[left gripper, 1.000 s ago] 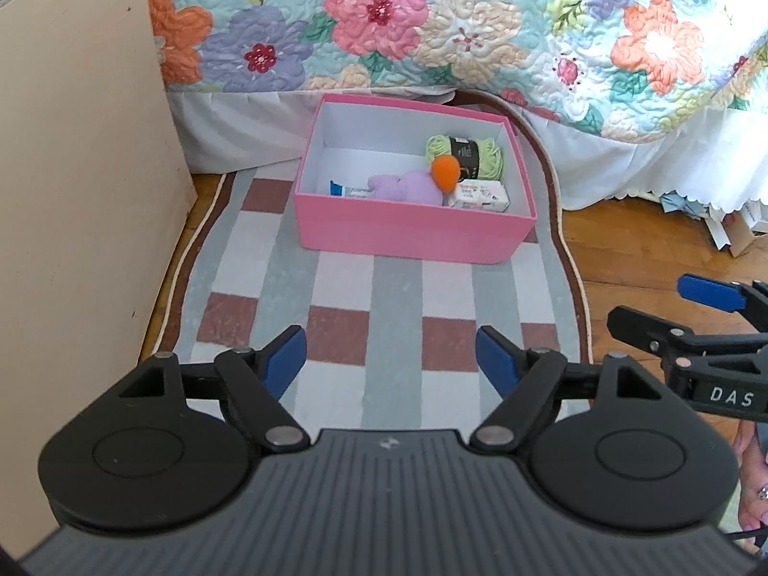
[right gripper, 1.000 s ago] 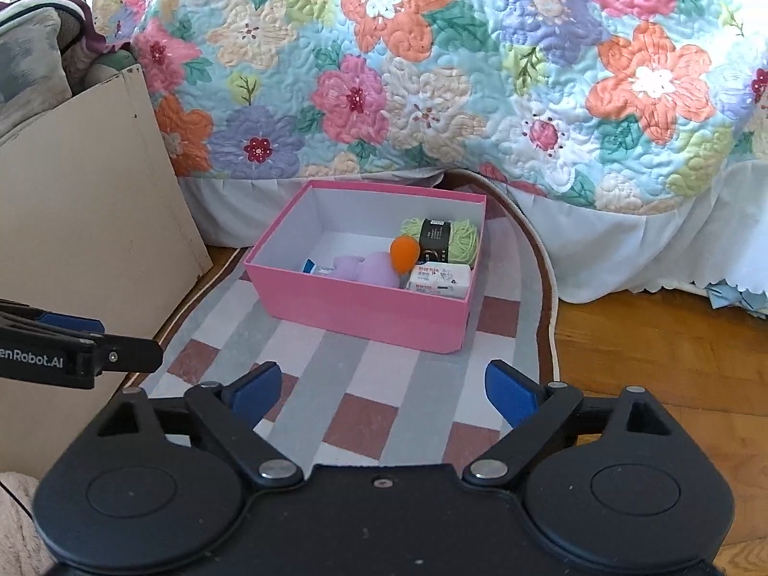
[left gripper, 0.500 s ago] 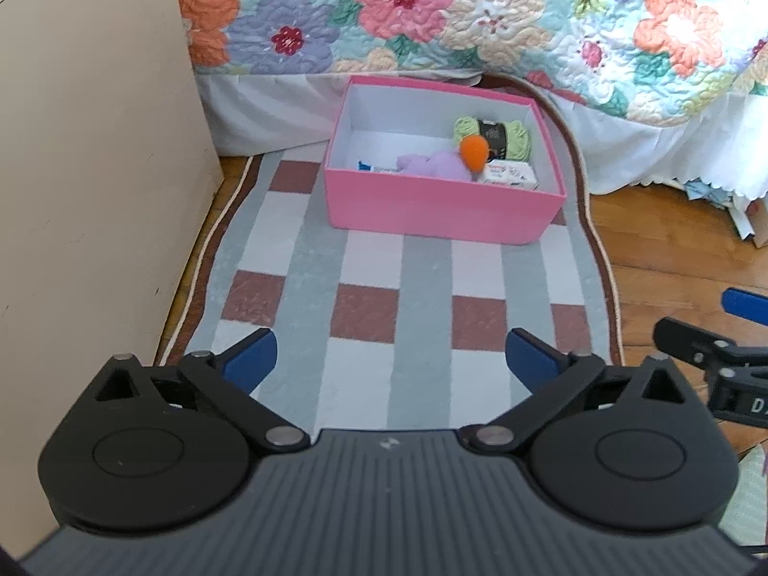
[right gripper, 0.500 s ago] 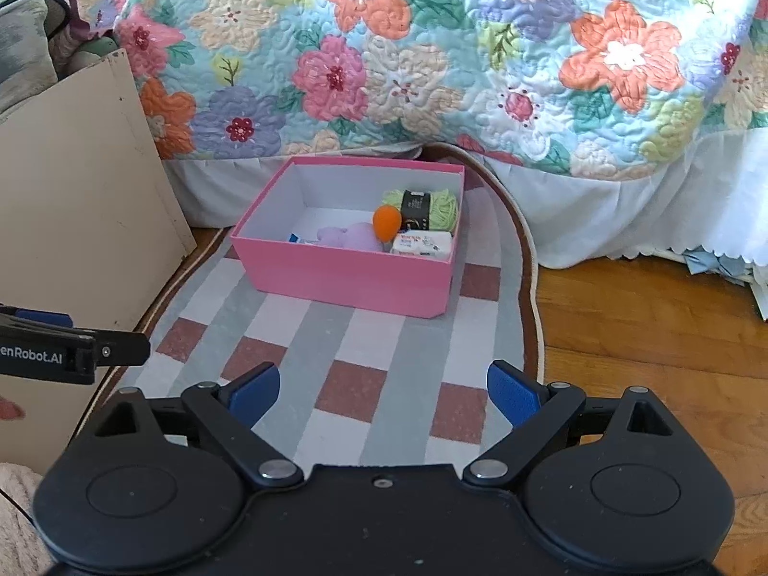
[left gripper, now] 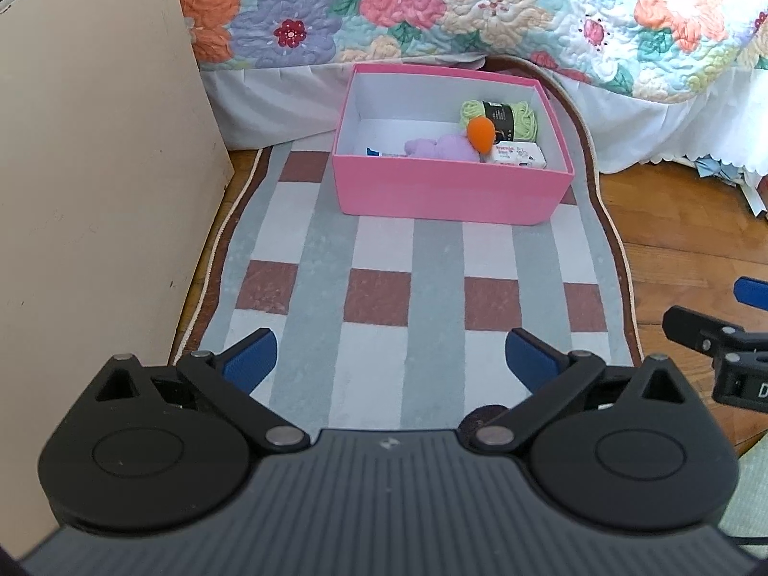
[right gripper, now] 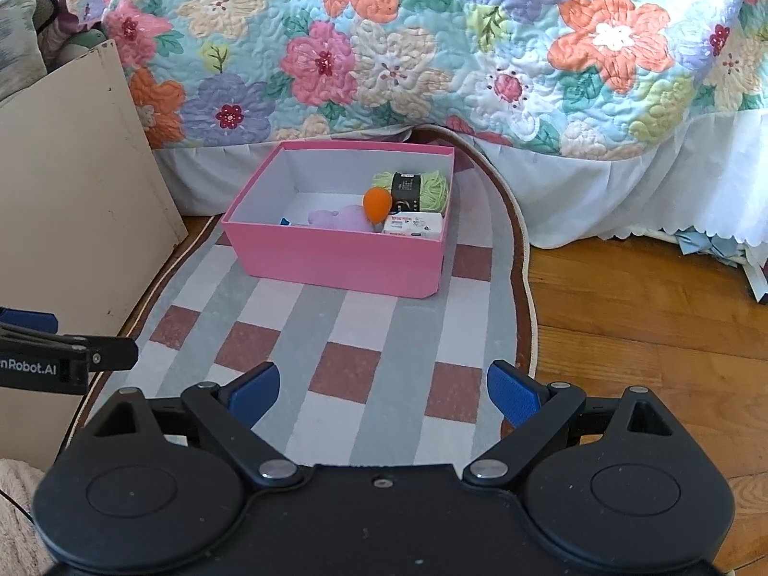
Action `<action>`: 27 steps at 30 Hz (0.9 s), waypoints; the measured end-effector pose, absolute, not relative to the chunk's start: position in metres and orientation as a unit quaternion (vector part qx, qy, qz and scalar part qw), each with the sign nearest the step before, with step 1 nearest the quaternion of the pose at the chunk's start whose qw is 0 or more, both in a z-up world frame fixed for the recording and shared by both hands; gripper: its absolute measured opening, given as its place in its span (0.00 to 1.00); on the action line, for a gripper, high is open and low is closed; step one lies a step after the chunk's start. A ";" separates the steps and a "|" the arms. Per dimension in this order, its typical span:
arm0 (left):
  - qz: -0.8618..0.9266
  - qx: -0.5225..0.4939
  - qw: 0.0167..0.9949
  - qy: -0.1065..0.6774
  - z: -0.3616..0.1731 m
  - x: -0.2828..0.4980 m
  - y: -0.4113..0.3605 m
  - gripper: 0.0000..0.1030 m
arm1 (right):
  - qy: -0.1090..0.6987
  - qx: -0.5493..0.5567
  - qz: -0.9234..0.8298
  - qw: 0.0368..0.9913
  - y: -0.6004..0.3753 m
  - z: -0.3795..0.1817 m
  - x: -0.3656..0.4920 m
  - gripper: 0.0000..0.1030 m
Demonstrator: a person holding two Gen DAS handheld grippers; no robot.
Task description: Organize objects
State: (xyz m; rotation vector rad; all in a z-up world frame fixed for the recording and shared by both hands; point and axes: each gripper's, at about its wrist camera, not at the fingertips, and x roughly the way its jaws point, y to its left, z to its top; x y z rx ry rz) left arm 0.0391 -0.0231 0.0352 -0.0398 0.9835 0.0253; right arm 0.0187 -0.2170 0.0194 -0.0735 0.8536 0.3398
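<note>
A pink box [left gripper: 451, 192] sits open on a checked rug [left gripper: 384, 259] at the foot of a bed draped in a flowered quilt [left gripper: 480, 5], and everything to be sorted lies inside it. A skein of pale green yarn [left gripper: 521, 117] with a dark band rests in the far right corner, an orange egg-shaped piece [left gripper: 480, 134] leans just in front of it, a lilac soft toy [left gripper: 444, 148] lies along the near wall, and a small white packet [left gripper: 516, 156] fills the near right corner. A blue-edged item beside the toy is mostly hidden, so what it is cannot be told. The left claw [left gripper: 390, 360] hangs over the near end of the rug, its blue pads spread wide after just opening, with nothing between them. The right claw [right gripper: 381, 391] also stands apart and empty, well short of the box. A beige panel [left gripper: 96, 144] stands at the left of the rug.
</note>
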 end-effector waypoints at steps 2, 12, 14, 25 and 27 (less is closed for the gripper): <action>0.016 -0.020 0.881 0.472 0.035 0.039 -0.023 1.00 | 0.413 -0.038 0.158 0.896 -0.218 0.019 0.018 0.93; 0.023 -0.012 0.880 0.474 0.035 0.035 -0.020 1.00 | 0.423 -0.045 0.146 0.893 -0.222 0.015 0.017 0.93; 0.024 -0.011 0.880 0.473 0.036 0.034 -0.020 1.00 | 0.424 -0.047 0.146 0.892 -0.223 0.015 0.016 0.93; 0.028 0.005 0.879 0.477 0.033 0.035 -0.020 1.00 | 0.424 -0.051 0.144 0.893 -0.225 0.016 0.015 0.93; 0.026 0.006 0.878 0.478 0.032 0.035 -0.021 1.00 | 0.424 -0.052 0.145 0.892 -0.225 0.016 0.015 0.93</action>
